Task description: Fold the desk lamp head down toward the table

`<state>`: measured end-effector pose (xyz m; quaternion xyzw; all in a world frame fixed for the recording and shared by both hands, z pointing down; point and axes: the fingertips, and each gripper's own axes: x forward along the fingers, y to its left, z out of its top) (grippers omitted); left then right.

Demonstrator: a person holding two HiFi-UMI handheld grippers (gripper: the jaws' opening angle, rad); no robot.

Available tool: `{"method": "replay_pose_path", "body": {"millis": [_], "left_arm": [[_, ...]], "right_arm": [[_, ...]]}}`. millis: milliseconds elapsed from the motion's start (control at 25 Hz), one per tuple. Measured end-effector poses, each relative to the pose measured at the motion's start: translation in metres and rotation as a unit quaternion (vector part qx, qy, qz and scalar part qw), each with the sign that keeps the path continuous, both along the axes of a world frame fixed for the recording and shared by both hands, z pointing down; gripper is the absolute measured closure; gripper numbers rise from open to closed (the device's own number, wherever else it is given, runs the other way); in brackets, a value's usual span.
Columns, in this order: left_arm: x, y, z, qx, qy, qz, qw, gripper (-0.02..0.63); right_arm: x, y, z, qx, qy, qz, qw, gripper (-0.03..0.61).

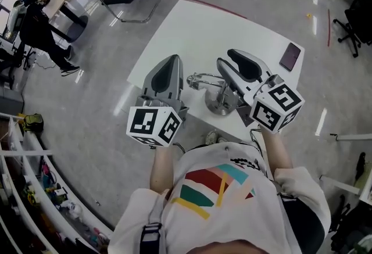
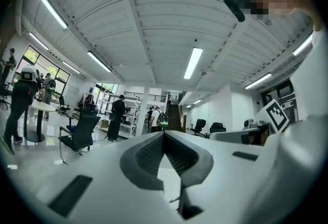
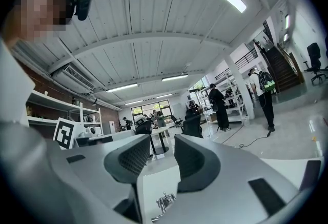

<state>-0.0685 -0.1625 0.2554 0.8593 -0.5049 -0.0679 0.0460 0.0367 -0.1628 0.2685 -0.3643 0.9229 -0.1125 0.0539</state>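
Two grippers were held level above the white table, one on either side of the desk lamp, and neither touched it.

Head view: the left gripper hung just left of the lamp. The right gripper hung over and just right of its stem. In my judgement that placing suited a two-handed job, one tool to steady the lamp and one to press the head. The lamp stood on its round base close to the table's near edge, with a metal arm reaching toward the left gripper. From so steep an angle it could not be settled whether the head stood raised or lay folded toward the table; the scene fitted either. A dark phone lay by the right edge, well apart from the lamp. No container stood on the table. Open shelving at lower left held small mixed goods, too small to name.

Left gripper view: the left gripper had its jaws met at the tips with nothing between them. Only table and room lay beyond.

Right gripper view: the right gripper had its jaws a narrow slot apart. The slot was empty and the table showed through it. A small metal fitting showed low beneath the jaws, clear of the pads; it was probably part of the lamp.
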Motion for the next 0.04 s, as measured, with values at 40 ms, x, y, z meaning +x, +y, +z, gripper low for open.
{"method": "replay_pose_path", "body": {"millis": [40], "left_arm": [[-0.0006, -0.0007, 0.0007, -0.001, 0.001, 0.001, 1.0000, 0.568]], "right_arm": [[-0.0003, -0.0010, 0.0008, -0.001, 0.001, 0.002, 1.000, 0.423]]}}
